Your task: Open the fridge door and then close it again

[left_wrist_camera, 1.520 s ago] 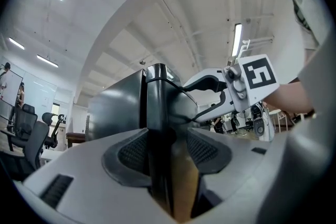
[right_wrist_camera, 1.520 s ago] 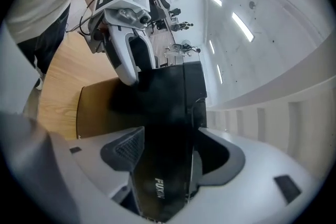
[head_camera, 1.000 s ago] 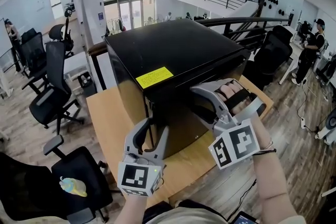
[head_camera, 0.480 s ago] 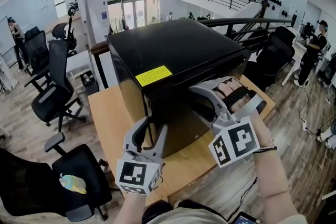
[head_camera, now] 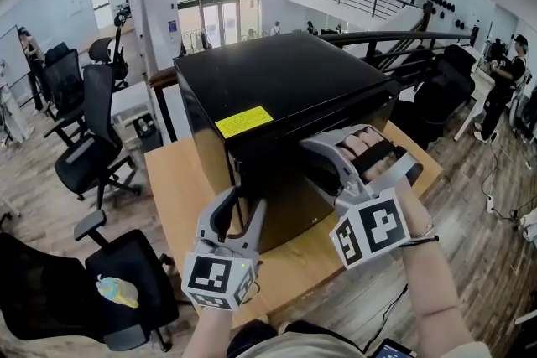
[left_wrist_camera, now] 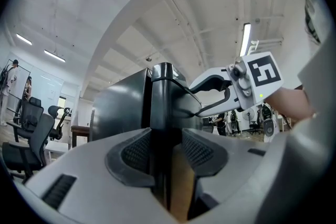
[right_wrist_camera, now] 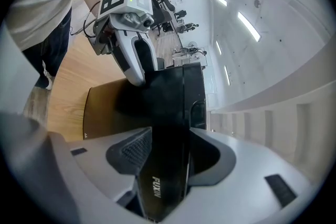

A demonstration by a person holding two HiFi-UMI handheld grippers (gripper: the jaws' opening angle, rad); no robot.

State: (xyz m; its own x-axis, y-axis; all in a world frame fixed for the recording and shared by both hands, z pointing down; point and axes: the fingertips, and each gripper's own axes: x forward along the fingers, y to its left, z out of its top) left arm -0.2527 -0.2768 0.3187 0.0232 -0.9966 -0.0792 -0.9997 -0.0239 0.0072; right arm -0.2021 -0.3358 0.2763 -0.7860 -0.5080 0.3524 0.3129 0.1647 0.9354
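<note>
A black mini fridge [head_camera: 285,80] with a yellow label [head_camera: 247,121] stands on a wooden table [head_camera: 176,189]. My left gripper [head_camera: 237,205] is at the door's left front edge. In the left gripper view the dark door edge [left_wrist_camera: 165,113] runs between its closing jaws [left_wrist_camera: 166,139], with a sliver of gap at the right pad. My right gripper [head_camera: 323,168] is at the door's right side. There the black door panel [right_wrist_camera: 168,113] fills the space between the pads [right_wrist_camera: 170,144]. Whether the door is ajar, I cannot tell.
Black office chairs [head_camera: 92,147] stand left of the table, one near its front corner [head_camera: 109,281]. A dark railing [head_camera: 403,38] and more chairs lie behind the fridge on the right. People stand at the far right [head_camera: 503,88] and far left [head_camera: 29,54].
Both grippers stay at the same places on the door's two sides. Only the head view drifts a little.
</note>
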